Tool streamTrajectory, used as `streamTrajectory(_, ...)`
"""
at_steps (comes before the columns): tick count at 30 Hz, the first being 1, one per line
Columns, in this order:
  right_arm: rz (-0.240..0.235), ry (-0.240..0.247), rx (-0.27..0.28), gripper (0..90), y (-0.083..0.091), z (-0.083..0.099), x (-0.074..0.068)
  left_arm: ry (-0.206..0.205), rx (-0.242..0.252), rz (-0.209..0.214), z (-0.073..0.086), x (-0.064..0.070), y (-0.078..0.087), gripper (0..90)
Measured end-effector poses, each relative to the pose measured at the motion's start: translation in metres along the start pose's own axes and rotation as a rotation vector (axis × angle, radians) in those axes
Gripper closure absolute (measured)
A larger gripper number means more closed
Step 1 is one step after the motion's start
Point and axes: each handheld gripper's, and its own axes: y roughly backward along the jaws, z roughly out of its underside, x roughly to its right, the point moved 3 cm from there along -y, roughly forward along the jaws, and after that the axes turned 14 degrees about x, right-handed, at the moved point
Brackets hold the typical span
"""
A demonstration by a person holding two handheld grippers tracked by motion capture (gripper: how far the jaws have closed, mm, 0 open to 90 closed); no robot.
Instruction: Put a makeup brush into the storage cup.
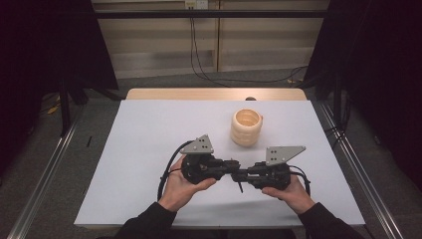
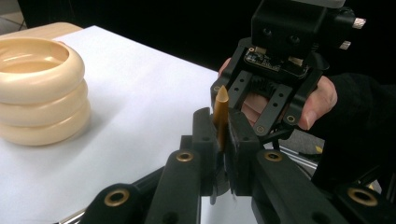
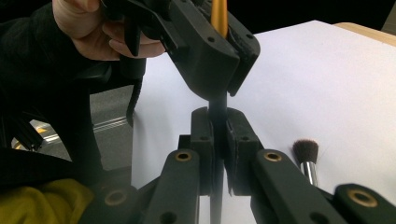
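We note both tongs, left (image 1: 230,165) and right (image 1: 244,174), clenched on brush (image 2: 220,116) near ring holder (image 1: 246,127); advise straight, even pull.

I see a slim brush (image 2: 220,119) with a pointed gold handle and dark lower shaft. It stands upright above the white bench (image 1: 149,134), pinched in both claws.

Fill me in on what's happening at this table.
A person holds a gripper in each hand over a white table. The left gripper is shut on the gold part of a thin stick-like tool, and the right gripper is shut on its dark part, so both hold it between them. A cream ribbed holder stands behind, and a small brush lies nearby.
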Motion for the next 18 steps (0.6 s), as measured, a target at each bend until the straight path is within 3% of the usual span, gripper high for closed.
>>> streamTrajectory(7,-0.004,0.006,0.004,83.0,-0.0001,-0.0007,-0.0005,-0.018,0.039,0.006,0.0028,-0.002,0.0008,81.0)
streamTrajectory(11,-0.001,0.004,0.009,83.0,0.0004,-0.0012,-0.0003,-0.004,0.063,-0.011,0.0026,-0.0042,0.0018,73.0)
streamTrajectory(18,0.003,0.004,0.014,83.0,0.0015,-0.0017,0.0,-0.028,0.091,-0.042,0.0023,-0.0051,0.0024,58.2)
